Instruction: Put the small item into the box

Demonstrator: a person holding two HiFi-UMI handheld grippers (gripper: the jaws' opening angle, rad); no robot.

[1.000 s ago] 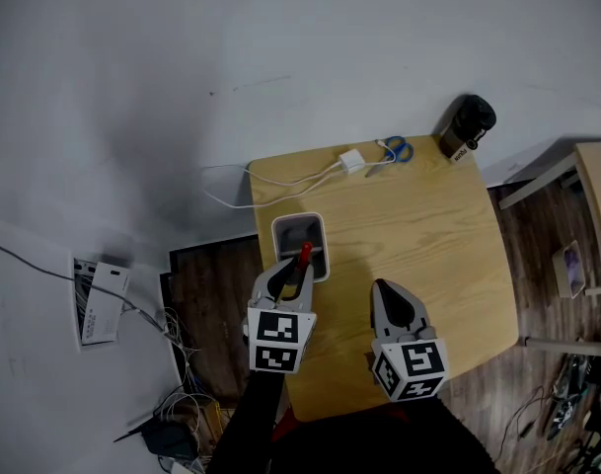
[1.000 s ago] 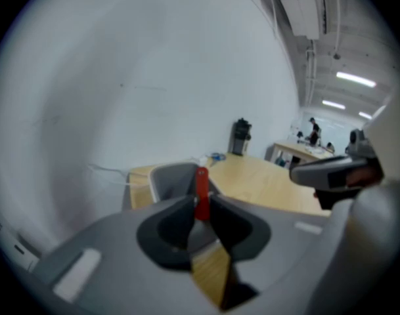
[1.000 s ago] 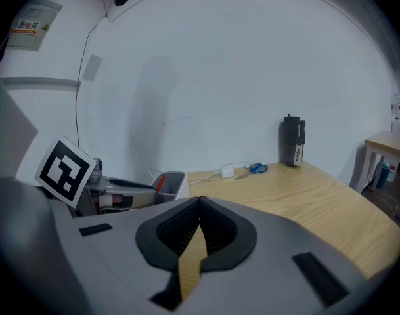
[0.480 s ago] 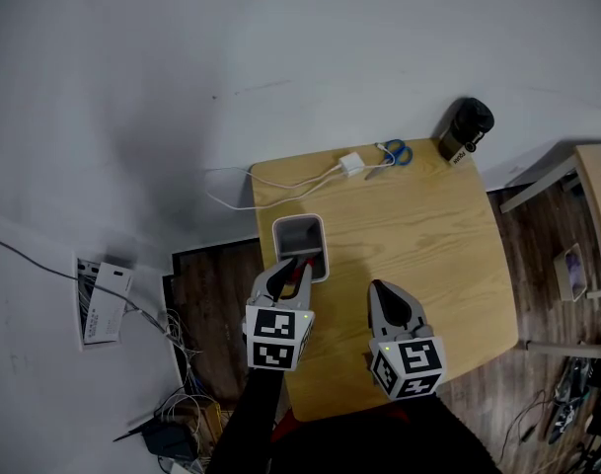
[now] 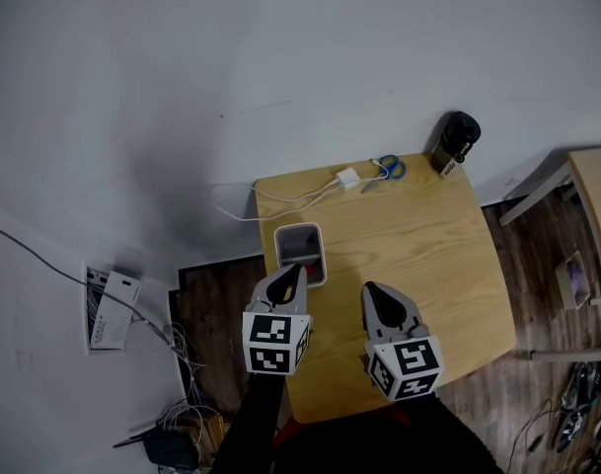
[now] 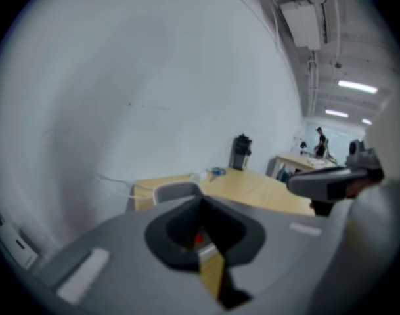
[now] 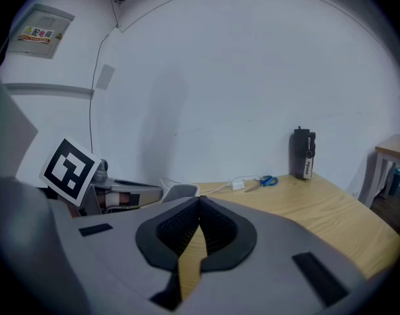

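A small red item lies inside the white open box near the left edge of the wooden table. My left gripper hovers just at the box's near end, jaws shut with tips touching and nothing between them. In the left gripper view the left gripper shows a red speck through the slit behind its tips, with the box just beyond. My right gripper hangs over the table to the right, shut and empty. The right gripper has only bare wood showing behind its tips.
At the table's far edge lie blue-handled scissors and a white charger with its cable, and a black bottle stands at the far right corner. Another table is to the right. Cables and a power strip litter the floor at the left.
The left gripper held the red item over the box a second ago. The item now lies in the box, and the left gripper has drawn back slightly and shut. The right gripper has barely moved.
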